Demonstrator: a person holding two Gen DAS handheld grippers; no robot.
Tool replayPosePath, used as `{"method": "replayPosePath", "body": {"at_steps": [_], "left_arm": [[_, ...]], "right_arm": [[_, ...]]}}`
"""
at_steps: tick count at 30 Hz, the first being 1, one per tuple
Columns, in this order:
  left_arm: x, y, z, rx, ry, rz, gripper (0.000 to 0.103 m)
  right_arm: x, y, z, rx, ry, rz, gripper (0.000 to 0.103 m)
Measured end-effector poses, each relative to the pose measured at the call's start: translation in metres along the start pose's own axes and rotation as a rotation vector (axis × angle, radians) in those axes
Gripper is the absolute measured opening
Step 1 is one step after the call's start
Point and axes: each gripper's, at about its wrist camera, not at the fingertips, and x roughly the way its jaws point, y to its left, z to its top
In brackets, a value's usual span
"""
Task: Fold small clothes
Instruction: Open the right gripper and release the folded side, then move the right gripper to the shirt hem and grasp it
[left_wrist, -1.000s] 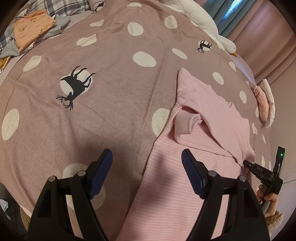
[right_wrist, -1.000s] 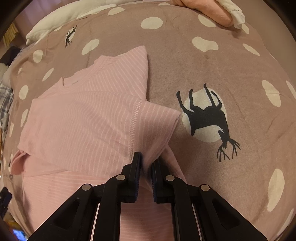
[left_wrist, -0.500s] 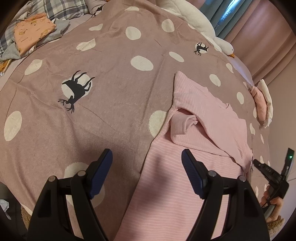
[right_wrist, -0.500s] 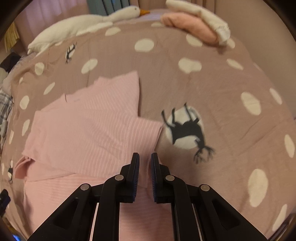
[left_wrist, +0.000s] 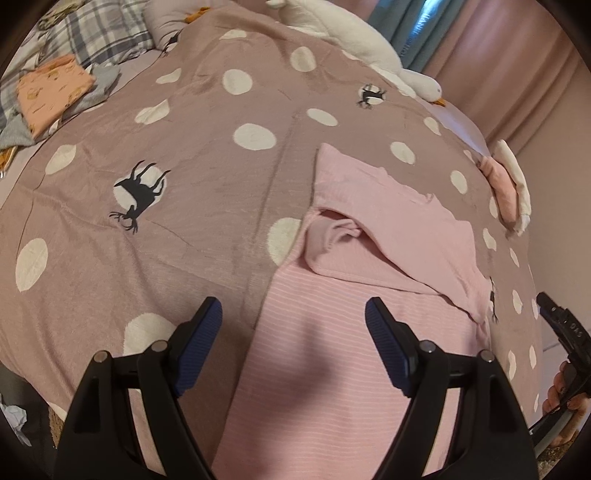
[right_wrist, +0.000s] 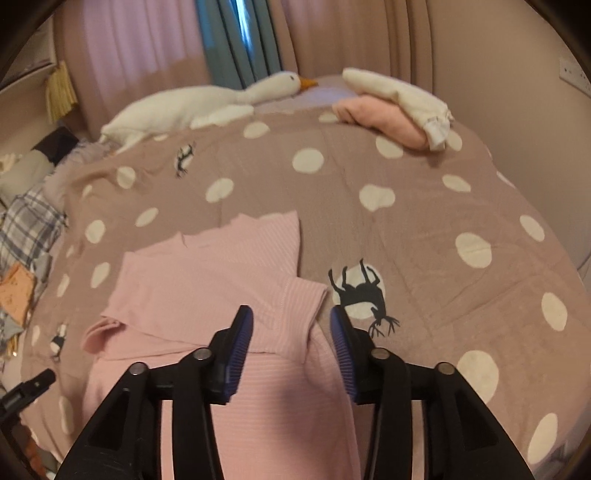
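A pink striped shirt (left_wrist: 388, 236) lies flat on the mauve dotted bedspread (left_wrist: 184, 203), with both sleeves folded in over its body. It also shows in the right wrist view (right_wrist: 207, 280). My left gripper (left_wrist: 293, 321) is open and empty, above the shirt's lower left edge. My right gripper (right_wrist: 291, 328) is open and empty, above the folded right sleeve (right_wrist: 295, 306). The right gripper also shows at the right edge of the left wrist view (left_wrist: 561, 325).
A white goose plush (right_wrist: 192, 107) lies along the far edge of the bed. Folded pink and white clothes (right_wrist: 399, 107) sit at the far right. An orange folded garment (left_wrist: 51, 92) and plaid fabric (left_wrist: 96, 33) lie at the far left.
My right gripper let go of the folded right sleeve, opened, and pulled back and up. The sleeve now lies flat on the shirt. My left gripper stayed open and lifted slightly.
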Motion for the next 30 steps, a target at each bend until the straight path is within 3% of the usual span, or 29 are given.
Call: {"method": "replayPosePath", "body": {"at_steps": [2, 4, 11, 15, 23, 30], "left_arm": [[-0.001, -0.005, -0.003, 0.020, 0.002, -0.007, 0.082], [-0.001, -0.011, -0.007, 0.040, 0.012, -0.019, 0.082], [0.006, -0.019, -0.028, 0.098, 0.074, -0.046, 0.086], [0.010, -0.016, -0.037, 0.096, 0.100, -0.040, 0.086], [0.016, -0.002, -0.059, 0.113, 0.168, -0.051, 0.086], [0.023, 0.017, -0.084, 0.101, 0.244, -0.068, 0.086]], "right_arm": [[-0.011, 0.000, -0.004, -0.011, -0.025, 0.027, 0.064], [-0.018, 0.000, -0.008, -0.025, -0.042, 0.044, 0.067], [-0.037, -0.003, -0.033, -0.089, -0.042, 0.097, 0.068], [-0.040, -0.012, -0.051, -0.088, -0.001, 0.119, 0.077], [-0.047, -0.033, -0.092, -0.040, 0.081, 0.111, 0.078], [-0.037, -0.058, -0.133, 0.054, 0.217, 0.110, 0.078]]}}
